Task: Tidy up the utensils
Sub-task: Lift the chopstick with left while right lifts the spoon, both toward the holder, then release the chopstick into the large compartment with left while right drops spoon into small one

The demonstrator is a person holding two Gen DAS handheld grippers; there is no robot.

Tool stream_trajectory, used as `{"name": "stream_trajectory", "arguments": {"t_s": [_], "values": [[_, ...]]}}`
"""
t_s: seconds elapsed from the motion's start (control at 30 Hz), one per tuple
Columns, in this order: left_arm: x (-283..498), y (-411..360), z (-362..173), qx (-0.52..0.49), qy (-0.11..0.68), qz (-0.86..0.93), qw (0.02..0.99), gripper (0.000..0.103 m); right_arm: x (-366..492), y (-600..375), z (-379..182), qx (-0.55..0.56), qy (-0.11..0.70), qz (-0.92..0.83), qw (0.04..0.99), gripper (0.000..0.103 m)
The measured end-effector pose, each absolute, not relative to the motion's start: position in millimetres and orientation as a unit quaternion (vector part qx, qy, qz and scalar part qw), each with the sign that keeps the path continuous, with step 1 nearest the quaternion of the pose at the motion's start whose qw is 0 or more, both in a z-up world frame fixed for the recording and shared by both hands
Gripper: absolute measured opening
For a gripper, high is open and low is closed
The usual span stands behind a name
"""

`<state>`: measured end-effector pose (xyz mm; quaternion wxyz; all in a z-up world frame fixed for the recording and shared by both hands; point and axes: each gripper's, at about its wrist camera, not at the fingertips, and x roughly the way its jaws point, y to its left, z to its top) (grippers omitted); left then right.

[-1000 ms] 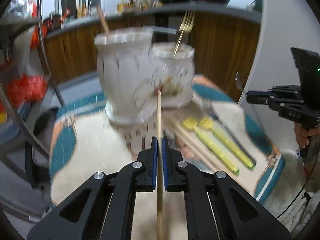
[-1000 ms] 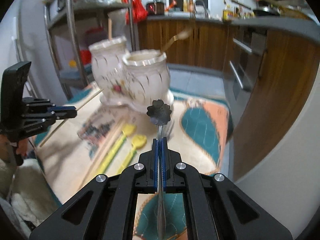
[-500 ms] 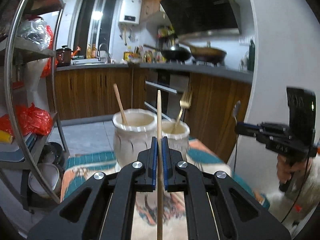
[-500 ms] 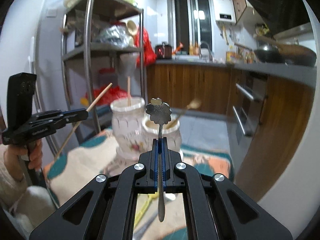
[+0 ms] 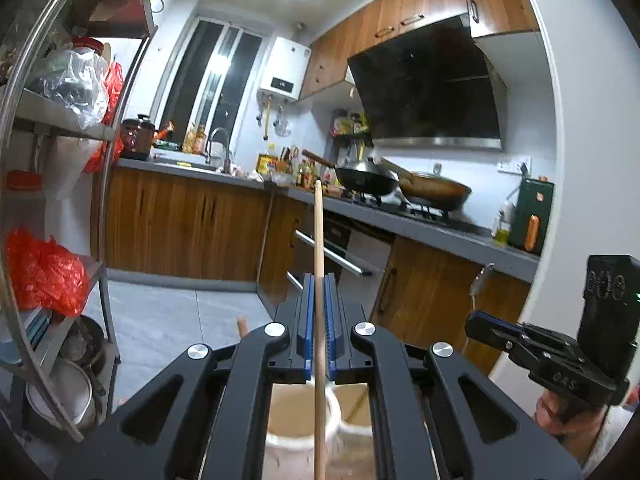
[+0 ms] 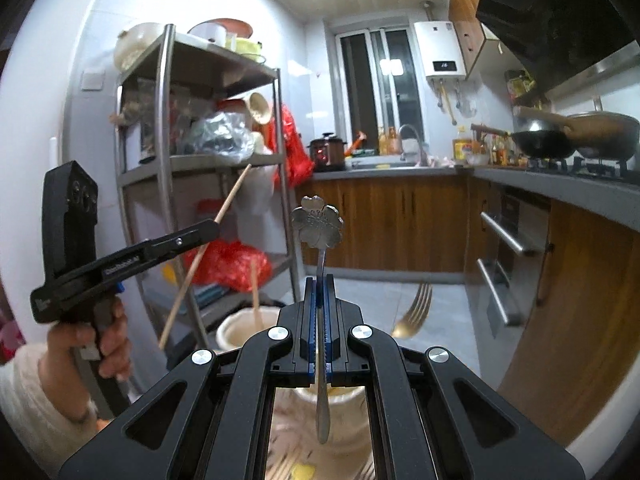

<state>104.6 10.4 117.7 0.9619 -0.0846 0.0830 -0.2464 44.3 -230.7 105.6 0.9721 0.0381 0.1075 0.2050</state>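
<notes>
Left wrist: left claw pinches one chopstick; right claw pinches one spoon.

The chopstick stood upright between the left hand-held gripper fingers, above the left jar. The right jar sat below the spoon, a fork leaning from it rightward.

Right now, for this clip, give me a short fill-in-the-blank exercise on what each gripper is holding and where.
The left gripper is shut on a wooden ____.
The right gripper is shut on a metal spoon whose handle end is shaped like a ____.
A gold ____ already stands in the right-hand ceramic jar.

Missing words: chopstick; flower; fork
</notes>
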Motion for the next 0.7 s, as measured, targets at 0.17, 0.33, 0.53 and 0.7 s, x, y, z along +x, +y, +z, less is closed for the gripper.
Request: {"name": "stream_trajectory", "arguments": {"t_s": [0.17,0.33,0.53,0.7], "values": [[128,-7,114,-0.074,0.058,-0.22,0.971,0.005,64,-234,110,0.066,0.09,0.198,0.974,0.004],[140,-20,99,-0.052,0.041,-0.189,0.98,0.005,77,-231,100,0.07,0.087,0.192,0.975,0.004],[140,-20,75,-0.043,0.05,-0.183,0.981,0.005,88,-226,72,0.067,0.108,0.186,0.974,0.004],[129,-14,55,-0.05,0.076,-0.181,0.979,0.005,95,-224,46,0.087,0.134,0.183,0.97,0.004]]}}
